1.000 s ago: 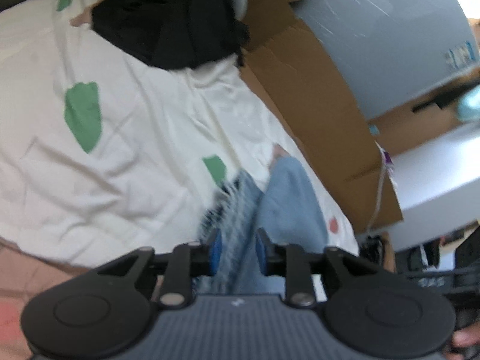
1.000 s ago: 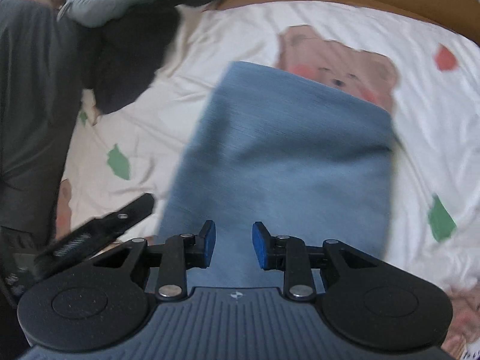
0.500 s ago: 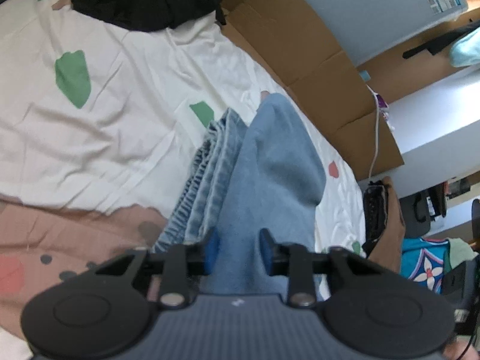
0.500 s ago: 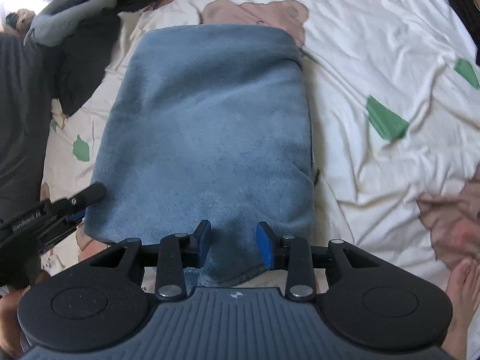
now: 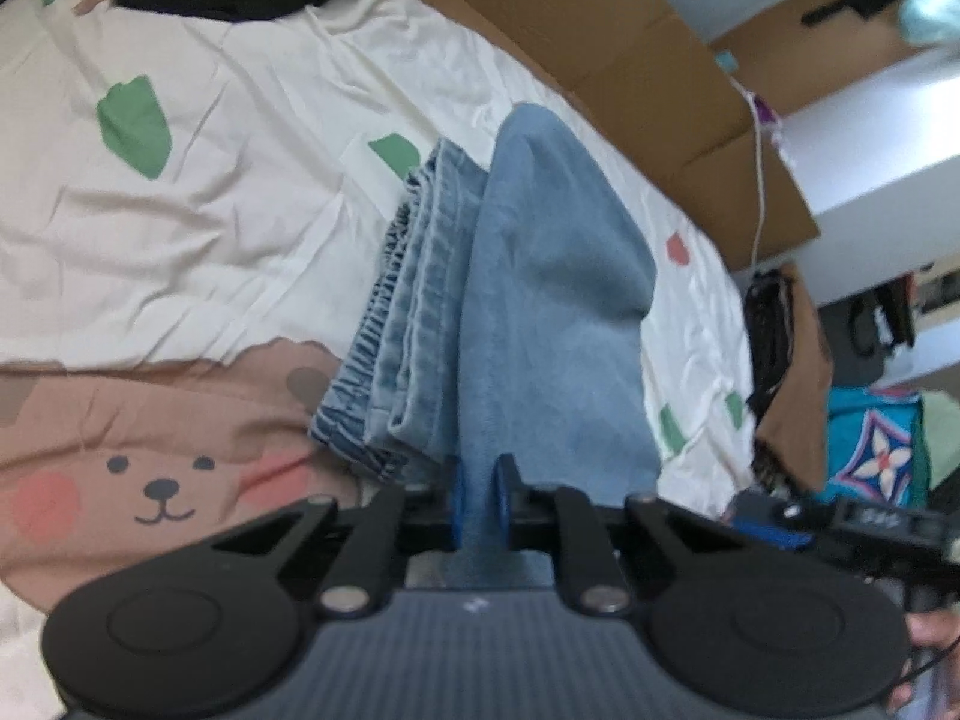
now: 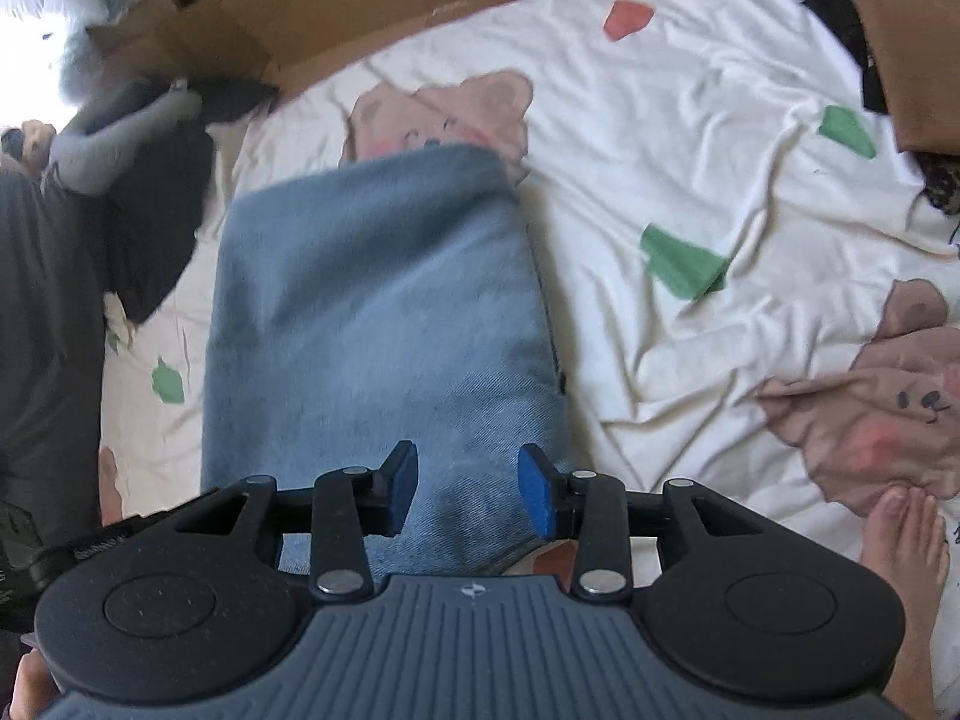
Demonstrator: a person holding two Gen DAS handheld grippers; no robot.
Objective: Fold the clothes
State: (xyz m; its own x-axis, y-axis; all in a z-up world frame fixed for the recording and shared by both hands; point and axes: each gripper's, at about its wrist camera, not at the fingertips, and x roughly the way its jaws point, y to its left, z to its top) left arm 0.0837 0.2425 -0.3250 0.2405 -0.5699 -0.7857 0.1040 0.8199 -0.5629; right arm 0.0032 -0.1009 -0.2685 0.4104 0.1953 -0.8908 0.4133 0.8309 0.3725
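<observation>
- Lying across the middle of a bed (image 6: 690,138) with a cream sheet printed with bears and green and red patches, the folded blue jeans (image 6: 372,312) serve as the landmark here.
- Beyond the jeans, flattened brown cardboard (image 5: 630,54) lines the far edge of the bed; a white cable (image 5: 761,180) hangs over it.
- To the far left of the jeans in the right wrist view, a heap of dark clothes (image 6: 150,228) with a grey sleeve on top sits on the sheet.
- To the right of the jeans, near the bed's edge, a person's bare toes (image 6: 906,534) rest on a bear print.
- Nothing lies on top of the jeans; the sheet around them is only wrinkled.
- The left gripper (image 5: 478,495) tilts down at the near edge of the jeans; its fingers, which have just been closing, pinch a raised fold of denim between the blue pads.
- The right gripper (image 6: 468,489) points steeply down over the near end of the jeans; its fingers, just widening, stand spread with the cloth below them and not gripped.
</observation>
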